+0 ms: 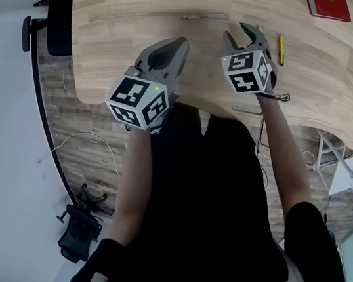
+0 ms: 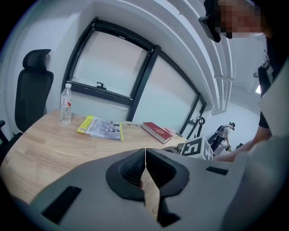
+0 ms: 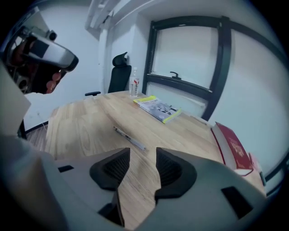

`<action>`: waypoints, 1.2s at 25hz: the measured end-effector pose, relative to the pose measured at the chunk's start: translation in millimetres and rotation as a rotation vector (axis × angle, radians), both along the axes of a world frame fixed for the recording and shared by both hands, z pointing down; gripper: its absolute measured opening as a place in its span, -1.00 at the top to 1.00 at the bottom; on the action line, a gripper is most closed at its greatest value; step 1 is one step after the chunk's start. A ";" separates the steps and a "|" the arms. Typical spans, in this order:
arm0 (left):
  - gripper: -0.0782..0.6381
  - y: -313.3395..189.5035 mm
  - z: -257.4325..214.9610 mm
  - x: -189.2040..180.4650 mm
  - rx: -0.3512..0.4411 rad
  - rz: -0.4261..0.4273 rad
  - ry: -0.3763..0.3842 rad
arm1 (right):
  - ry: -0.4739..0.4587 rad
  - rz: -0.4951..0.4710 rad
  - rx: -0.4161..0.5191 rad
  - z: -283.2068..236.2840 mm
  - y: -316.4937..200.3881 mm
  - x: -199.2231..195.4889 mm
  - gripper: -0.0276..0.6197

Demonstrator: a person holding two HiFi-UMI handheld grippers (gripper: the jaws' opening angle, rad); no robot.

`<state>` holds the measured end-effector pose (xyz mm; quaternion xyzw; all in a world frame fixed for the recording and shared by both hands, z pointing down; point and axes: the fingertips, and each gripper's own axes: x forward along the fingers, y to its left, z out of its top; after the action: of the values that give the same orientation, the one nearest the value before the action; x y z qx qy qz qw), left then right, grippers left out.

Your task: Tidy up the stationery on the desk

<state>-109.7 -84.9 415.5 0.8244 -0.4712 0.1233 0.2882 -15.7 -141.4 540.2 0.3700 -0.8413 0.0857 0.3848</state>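
1. Our left tongs (image 1: 177, 43) (image 2: 145, 151) are clenched. The jaws meet edge to edge with nothing between them, and they hang over the near part of the desk (image 1: 117, 15).
2. Our right tongs (image 1: 241, 34) (image 3: 142, 155) are released. The jaws stand apart, and only bare wood shows through the gap.
3. A grey pen (image 1: 203, 17) (image 3: 128, 137) lies flat on the desk just beyond the right tongs, clear of both jaws.
4. In the head view, a yellow pencil (image 1: 280, 49) lies just beside the right tongs, on their outer side. We cannot tell whether the two touch.
5. A red book (image 1: 327, 5) (image 2: 157, 131) (image 3: 232, 149) lies flat at the far side of the desk, towards our right.
6. A yellow-edged booklet (image 2: 100, 127) (image 3: 159, 108) lies flat farther back, well apart from the pen.
7. A water bottle (image 2: 66, 103) (image 3: 134, 85) stands upright near the far corner, beside a black office chair (image 2: 32, 85) (image 3: 118, 74).
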 end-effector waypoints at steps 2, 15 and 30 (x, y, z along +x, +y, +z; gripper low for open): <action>0.68 -1.1 2.0 -4.8 -0.004 -0.004 0.005 | 0.019 -0.057 0.009 1.1 -0.5 -16.1 0.31; 0.68 -4.6 11.6 -42.2 -0.037 -0.020 0.013 | 0.151 -0.227 -0.046 44.2 -27.7 -65.8 0.30; 0.68 -12.5 20.1 -54.8 -0.056 -0.014 0.019 | 0.143 -0.194 -0.143 69.3 -33.5 -71.8 0.40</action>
<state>-164.5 -97.4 435.6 0.8137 -0.4707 0.1267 0.3166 -87.5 -174.9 609.5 0.2638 -0.8352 0.0813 0.4756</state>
